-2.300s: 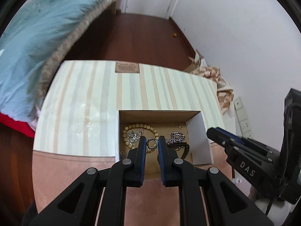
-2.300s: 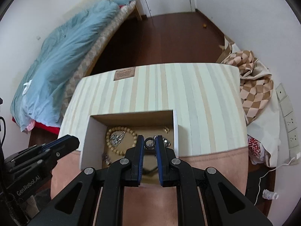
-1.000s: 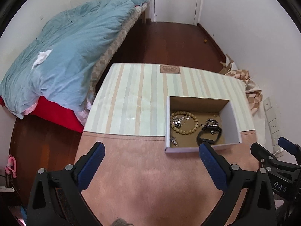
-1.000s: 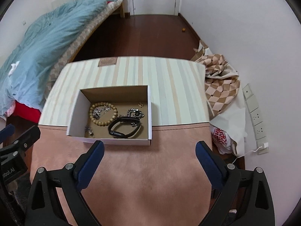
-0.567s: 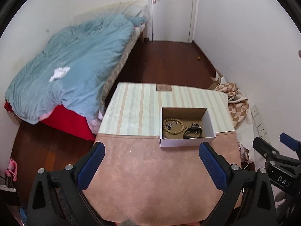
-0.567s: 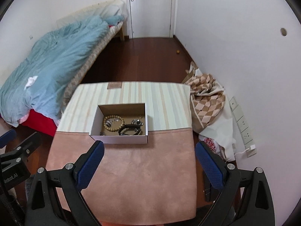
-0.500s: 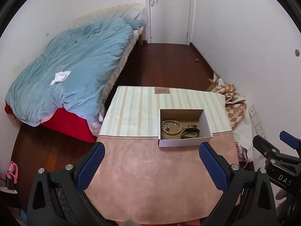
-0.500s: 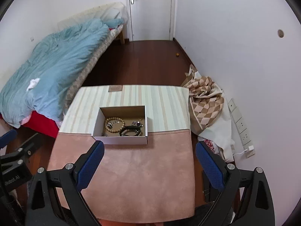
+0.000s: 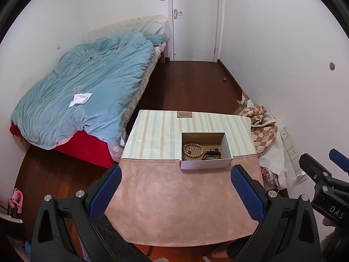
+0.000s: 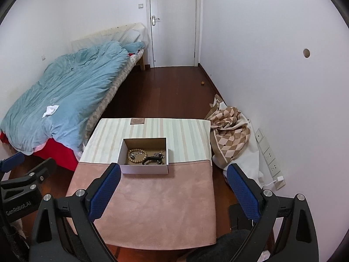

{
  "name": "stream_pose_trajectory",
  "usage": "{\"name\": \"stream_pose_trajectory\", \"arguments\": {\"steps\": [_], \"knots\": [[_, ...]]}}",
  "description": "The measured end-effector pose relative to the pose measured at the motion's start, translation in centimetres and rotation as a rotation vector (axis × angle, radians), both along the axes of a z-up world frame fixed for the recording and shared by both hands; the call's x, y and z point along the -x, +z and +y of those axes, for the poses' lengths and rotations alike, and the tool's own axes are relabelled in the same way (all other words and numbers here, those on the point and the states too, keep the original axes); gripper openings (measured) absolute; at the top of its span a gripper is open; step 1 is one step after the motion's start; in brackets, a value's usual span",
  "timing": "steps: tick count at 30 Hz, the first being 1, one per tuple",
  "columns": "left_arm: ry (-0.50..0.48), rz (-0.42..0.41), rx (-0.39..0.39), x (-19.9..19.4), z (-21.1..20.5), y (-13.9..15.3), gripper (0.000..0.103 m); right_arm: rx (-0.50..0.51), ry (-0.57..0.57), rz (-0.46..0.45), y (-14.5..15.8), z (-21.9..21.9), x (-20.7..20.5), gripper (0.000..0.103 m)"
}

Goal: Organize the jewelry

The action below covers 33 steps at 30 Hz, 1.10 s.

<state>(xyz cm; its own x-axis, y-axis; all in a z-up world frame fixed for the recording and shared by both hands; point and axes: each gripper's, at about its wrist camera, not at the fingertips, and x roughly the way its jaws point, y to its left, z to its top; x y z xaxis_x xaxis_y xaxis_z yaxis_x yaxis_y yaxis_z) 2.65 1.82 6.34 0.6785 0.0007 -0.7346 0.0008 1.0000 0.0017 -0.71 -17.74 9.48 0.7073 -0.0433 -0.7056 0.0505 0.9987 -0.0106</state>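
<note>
An open cardboard box [image 9: 205, 164] [image 10: 145, 169] sits on the table where the striped cloth meets the pink mat. Inside lie a wooden bead bracelet [image 9: 193, 150] [image 10: 137, 155], a black band [image 9: 210, 155] [image 10: 152, 160] and small silver pieces [image 10: 158, 154]. My left gripper [image 9: 175, 193] is open and empty, held high and well back from the box. My right gripper [image 10: 173, 192] is open and empty, also high above the near edge of the table. Each gripper shows at the edge of the other's view.
The table carries a striped cloth [image 9: 161, 135] at the far half and a pink mat [image 9: 181, 205] at the near half. A bed with a blue duvet [image 9: 87, 91] stands to the left. A checked cloth heap [image 10: 229, 137] lies against the right wall. A closed door [image 9: 195, 19] is at the back.
Both grippers have opened, letting go of the rings they held over the box, and have pulled up and far back. The box now looks small and the whole room shows.
</note>
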Motion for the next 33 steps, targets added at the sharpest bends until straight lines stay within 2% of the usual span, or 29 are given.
{"name": "stream_pose_trajectory", "arguments": {"steps": [6,11,12,23,33], "knots": [[-0.003,0.011,0.016,0.8,-0.2,0.3,0.102,0.002,0.007,0.008,0.5,0.1,1.3,0.099],[-0.004,0.026,0.026,0.6,-0.7,0.1,0.102,0.010,-0.003,0.013,0.3,-0.1,0.6,0.100],[-0.003,0.027,0.026,0.3,-0.8,0.0,0.102,0.014,-0.005,0.014,0.2,-0.1,0.3,0.103],[0.033,0.059,0.016,-4.2,-1.1,-1.1,0.102,0.028,-0.028,0.036,-0.9,-0.4,-5.1,0.103],[0.046,0.133,-0.020,-8.2,-1.3,-4.3,0.102,0.048,-0.030,0.112,-4.0,-0.4,-9.5,0.103]]}}
